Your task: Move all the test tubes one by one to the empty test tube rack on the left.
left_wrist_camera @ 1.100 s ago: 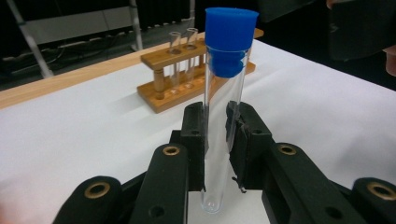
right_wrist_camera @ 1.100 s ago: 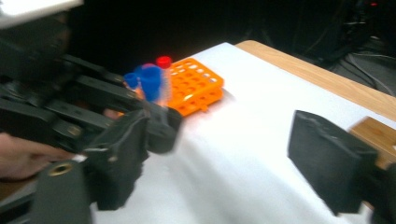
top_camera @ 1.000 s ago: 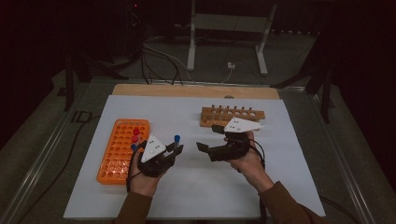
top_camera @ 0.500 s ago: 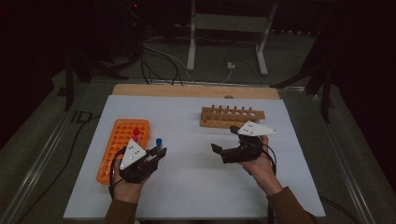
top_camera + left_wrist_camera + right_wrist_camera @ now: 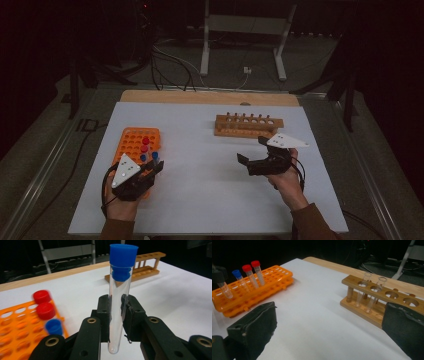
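Black fingers (image 5: 105, 312), brass screws, grey plates, brown sleeves (image 5: 312, 222).

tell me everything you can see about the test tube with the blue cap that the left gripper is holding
The test tube is a clear, round-bottomed tube that looks like glass or plastic and seems empty. A blue cap plugs its top, its stopper part visible inside the neck. It stands roughly upright, clamped at mid-length between the pads of the left gripper, its rounded bottom hanging free below them. It is held over the white table, beside the orange rack.
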`<control>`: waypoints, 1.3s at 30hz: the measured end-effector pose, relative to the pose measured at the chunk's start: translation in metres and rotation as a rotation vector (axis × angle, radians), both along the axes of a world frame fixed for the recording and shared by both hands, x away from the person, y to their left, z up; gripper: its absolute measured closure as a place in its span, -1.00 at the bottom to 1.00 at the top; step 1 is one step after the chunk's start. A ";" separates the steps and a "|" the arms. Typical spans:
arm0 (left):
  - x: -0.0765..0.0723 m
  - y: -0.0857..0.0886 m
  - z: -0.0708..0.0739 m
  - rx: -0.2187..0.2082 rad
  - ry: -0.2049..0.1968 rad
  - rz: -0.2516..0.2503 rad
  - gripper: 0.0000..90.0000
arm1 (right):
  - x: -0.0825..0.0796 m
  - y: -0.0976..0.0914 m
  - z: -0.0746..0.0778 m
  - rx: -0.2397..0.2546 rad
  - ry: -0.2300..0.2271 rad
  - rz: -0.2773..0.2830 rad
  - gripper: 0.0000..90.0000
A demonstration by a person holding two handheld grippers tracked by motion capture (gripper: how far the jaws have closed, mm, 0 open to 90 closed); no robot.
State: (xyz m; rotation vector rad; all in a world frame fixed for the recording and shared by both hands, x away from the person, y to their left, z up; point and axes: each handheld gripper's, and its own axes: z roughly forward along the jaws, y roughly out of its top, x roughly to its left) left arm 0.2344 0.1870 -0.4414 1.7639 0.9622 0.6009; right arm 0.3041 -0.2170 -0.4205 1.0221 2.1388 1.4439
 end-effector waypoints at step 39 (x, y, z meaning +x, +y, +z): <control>0.011 0.021 -0.044 0.179 0.150 0.175 0.73 | -0.002 -0.008 -0.003 0.011 -0.006 -0.023 -1.00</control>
